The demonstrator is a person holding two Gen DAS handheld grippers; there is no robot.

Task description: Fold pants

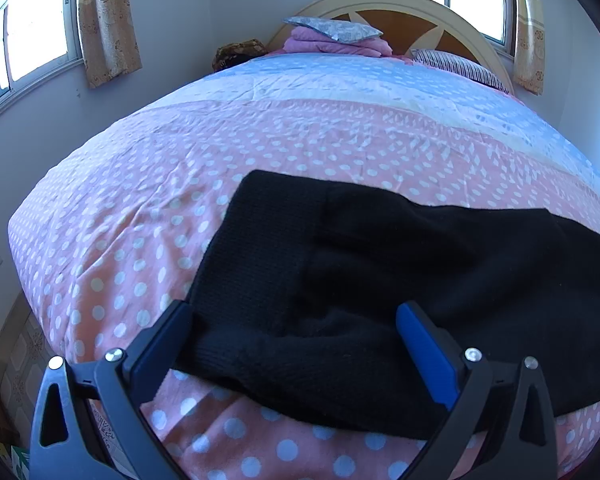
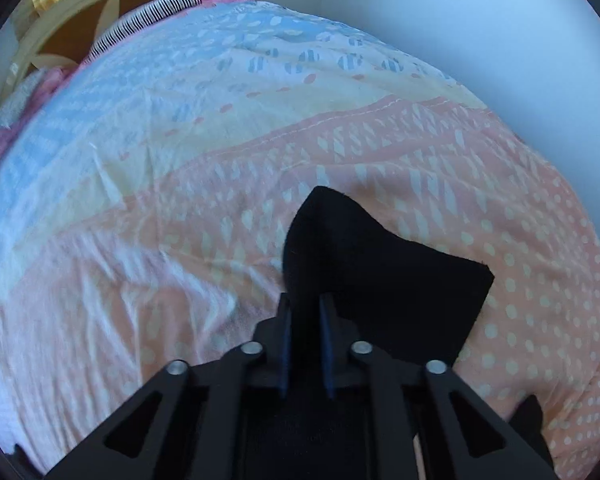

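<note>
Black knit pants (image 1: 380, 280) are seen spread near the foot edge of a bed (image 1: 140, 220) covered in a pink, white-dotted quilt, as a fold is being made. The right gripper (image 2: 304, 312) is shown with its jaws pressed nearly together on a raised flap of the dark fabric, which stands up in a peak above the quilt. The left gripper (image 1: 296, 320) is held low over the near end of the garment, its jaws spread wide and closed on nothing.

The chief risk is judged to lie in that single pinch: only a narrow strip of thick, soft knit appears to be caught, and it could slip free if the flap is carried too fast or pulled against the weight of the rest. With the other end left unheld, the whole garment could be dragged across the quilt instead of doubled over, leaving the edges misaligned. The loose quilt beneath, already creased, could be bunched or caught along with the cloth.

The pants are seen as matte black, ribbed at the left end and plainer to the right, with one layer already lying over another and soft bulges along the near edge.
</note>
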